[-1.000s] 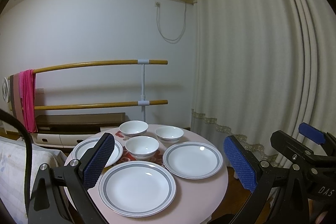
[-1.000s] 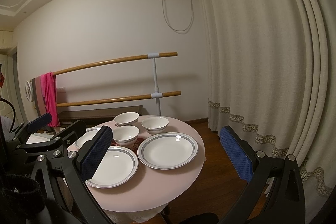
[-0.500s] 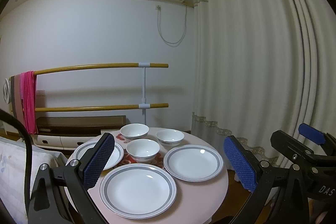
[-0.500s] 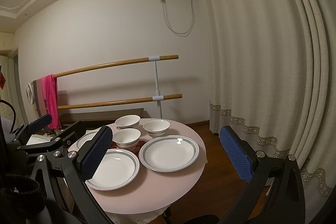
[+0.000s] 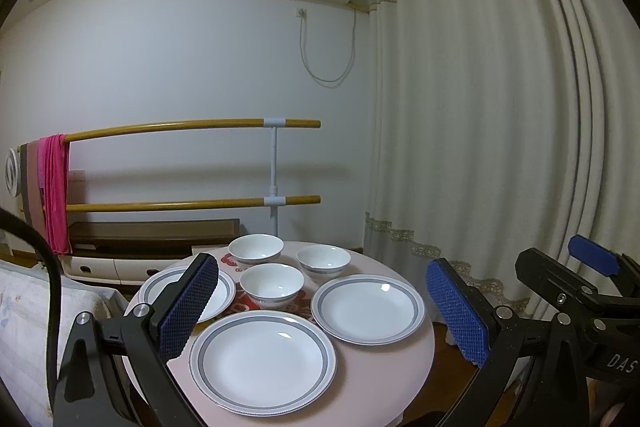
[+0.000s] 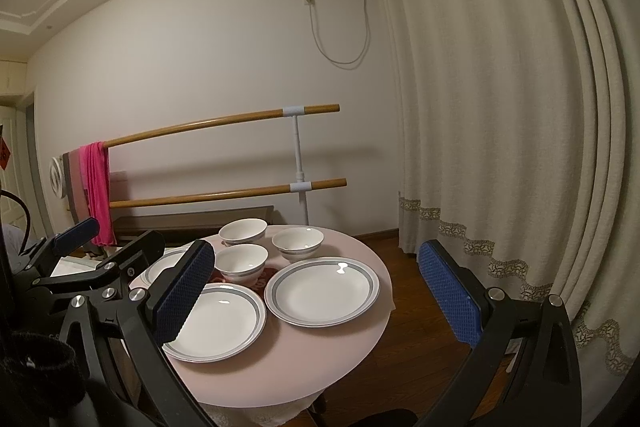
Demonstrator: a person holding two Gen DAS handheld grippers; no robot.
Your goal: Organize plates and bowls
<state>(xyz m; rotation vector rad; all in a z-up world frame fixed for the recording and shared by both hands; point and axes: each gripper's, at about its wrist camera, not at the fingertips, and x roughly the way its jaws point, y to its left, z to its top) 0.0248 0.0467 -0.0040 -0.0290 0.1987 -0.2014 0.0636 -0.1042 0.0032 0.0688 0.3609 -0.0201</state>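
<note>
Left wrist view looks down on a round pink table [image 5: 404,363] bearing three plates and three bowls, with the middle bowl [image 5: 274,284] as the hub of the setting. Just nearer than that bowl lies the near plate [image 5: 262,361]; to its right lies the right plate [image 5: 367,307]; to its left lies the left plate [image 5: 224,291], partly hidden by a blue finger pad [image 5: 188,307]. Behind the middle bowl stand the back-left bowl [image 5: 256,247] and the back-right bowl [image 5: 324,259]. A red patterned mat [image 5: 248,303] shows under the middle bowl. The left gripper [image 5: 322,309] hangs above the table with its jaws spread wide, holding nothing. The right gripper [image 6: 316,297] hangs likewise, jaws wide apart and empty, to the right of the left one.
</note>
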